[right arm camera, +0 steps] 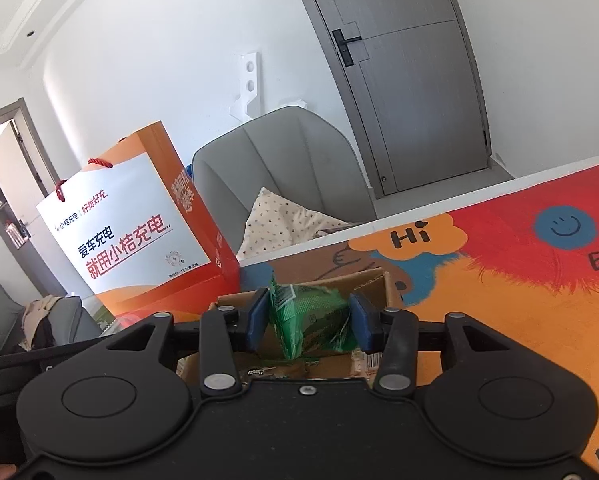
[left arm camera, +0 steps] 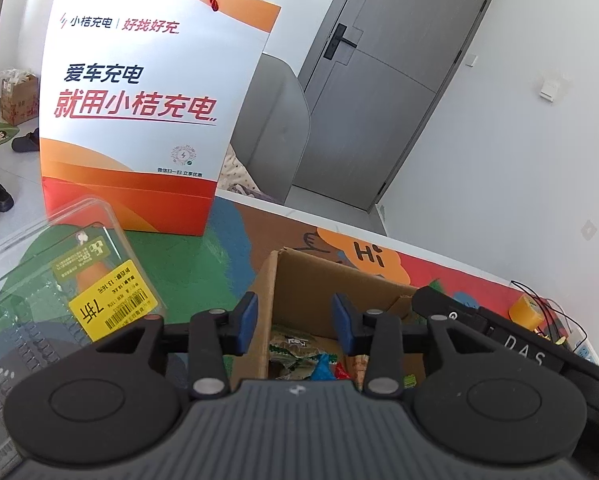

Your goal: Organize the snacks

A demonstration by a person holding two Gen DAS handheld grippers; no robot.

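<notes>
Right claw [right arm camera: 308,322]: it holds a green snack packet [right arm camera: 309,320] between its two blue pads, above the open cardboard box [right arm camera: 375,284]. The packet is crumpled and sits a little toward the left pad.
Left claw [left arm camera: 294,322]: its jaws stand moderately apart with nothing between them, near the left wall of the same box [left arm camera: 299,280].
Where the snacks are: more packets [left arm camera: 299,356] lie loose in the bottom of the box, green ones and some red and blue.
Other containers: a clear plastic tray [left arm camera: 39,272] with a yellow price label lies on the counter [right arm camera: 499,300] to the left of the box; an orange and white paper bag [left arm camera: 139,100] stands at the far left.
Step in hand, as I judge: carrying the packet out of the box to its new place, perhaps the tray; I cannot tell the goal for sure.
How to do it well: keep a steady, gentle squeeze, because the foil is thin and can slip. Lift clear over the box wall before moving sideways.
Packet direction: its long axis runs roughly up and down in the right wrist view, with the sealed top edge pointing up and slightly left.
</notes>
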